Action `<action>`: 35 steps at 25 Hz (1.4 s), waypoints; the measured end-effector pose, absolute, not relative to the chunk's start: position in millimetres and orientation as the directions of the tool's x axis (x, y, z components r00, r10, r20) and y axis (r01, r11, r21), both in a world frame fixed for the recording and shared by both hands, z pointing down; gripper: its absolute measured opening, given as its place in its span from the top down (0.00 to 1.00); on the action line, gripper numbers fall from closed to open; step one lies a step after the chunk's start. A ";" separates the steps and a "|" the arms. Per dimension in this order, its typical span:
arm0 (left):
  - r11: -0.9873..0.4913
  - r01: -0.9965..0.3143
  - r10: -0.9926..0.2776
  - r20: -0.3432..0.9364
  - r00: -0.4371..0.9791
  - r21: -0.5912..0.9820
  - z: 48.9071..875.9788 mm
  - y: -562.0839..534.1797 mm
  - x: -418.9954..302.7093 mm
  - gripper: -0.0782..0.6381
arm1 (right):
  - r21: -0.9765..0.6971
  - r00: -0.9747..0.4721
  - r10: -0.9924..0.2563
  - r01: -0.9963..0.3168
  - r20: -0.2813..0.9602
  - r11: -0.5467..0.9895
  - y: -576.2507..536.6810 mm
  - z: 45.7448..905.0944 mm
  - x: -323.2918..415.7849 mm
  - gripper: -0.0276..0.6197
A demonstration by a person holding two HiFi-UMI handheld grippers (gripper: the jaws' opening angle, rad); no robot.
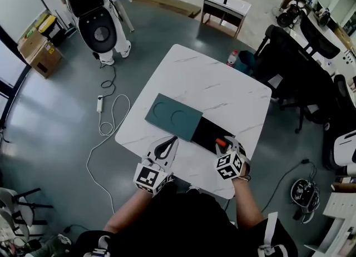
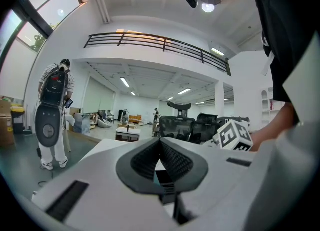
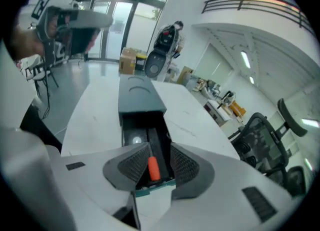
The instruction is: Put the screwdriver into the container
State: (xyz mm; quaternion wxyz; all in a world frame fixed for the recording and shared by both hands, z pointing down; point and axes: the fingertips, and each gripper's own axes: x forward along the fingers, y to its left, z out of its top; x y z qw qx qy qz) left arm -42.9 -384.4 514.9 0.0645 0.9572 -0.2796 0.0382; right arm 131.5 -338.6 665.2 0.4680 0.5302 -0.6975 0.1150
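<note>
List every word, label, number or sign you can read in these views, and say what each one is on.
No text can be read in any view.
Left marker cube and right marker cube: black-and-white square patterns only, no letters.
Bottle: label too small to read.
Cardboard box: markings too small to read.
Teal lid: no print visible.

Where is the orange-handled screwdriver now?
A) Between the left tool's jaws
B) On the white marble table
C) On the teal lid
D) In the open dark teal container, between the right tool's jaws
D: the right gripper view shows the orange-handled screwdriver inside the open dark teal container, between the right tool's spread jaws, which do not touch it.
</note>
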 end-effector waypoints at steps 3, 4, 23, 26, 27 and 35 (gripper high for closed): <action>-0.848 -0.520 -0.512 0.096 0.853 0.098 506.9 -380.9 -31.7 0.88 | 0.342 -0.031 -0.773 -0.885 0.633 0.316 -342.6 610.3 124.7 0.76; -0.853 -0.513 -0.506 0.090 0.858 0.095 503.7 -379.5 -28.2 0.88 | 0.341 -0.042 -0.813 -0.894 0.580 0.289 -342.9 591.6 122.4 0.79; -0.891 -0.450 -0.453 -0.033 0.891 0.063 442.6 -364.0 3.9 0.88 | 0.076 -0.071 -0.997 -0.995 -0.007 0.070 -314.3 431.8 123.5 0.92; -0.891 -0.451 -0.454 -0.040 0.890 0.053 441.3 -365.3 5.4 0.88 | 0.070 -0.059 -0.998 -0.996 -0.013 0.058 -313.1 432.3 130.4 0.92; -0.890 -0.453 -0.455 -0.040 0.890 0.052 441.2 -366.2 5.6 0.88 | 0.068 -0.057 -0.998 -0.996 -0.014 0.056 -313.2 432.2 132.5 0.92; -0.888 -0.458 -0.460 -0.042 0.887 0.045 437.9 -369.2 9.4 0.88 | 0.063 -0.072 -0.997 -0.995 0.034 0.074 -315.2 441.1 140.2 0.92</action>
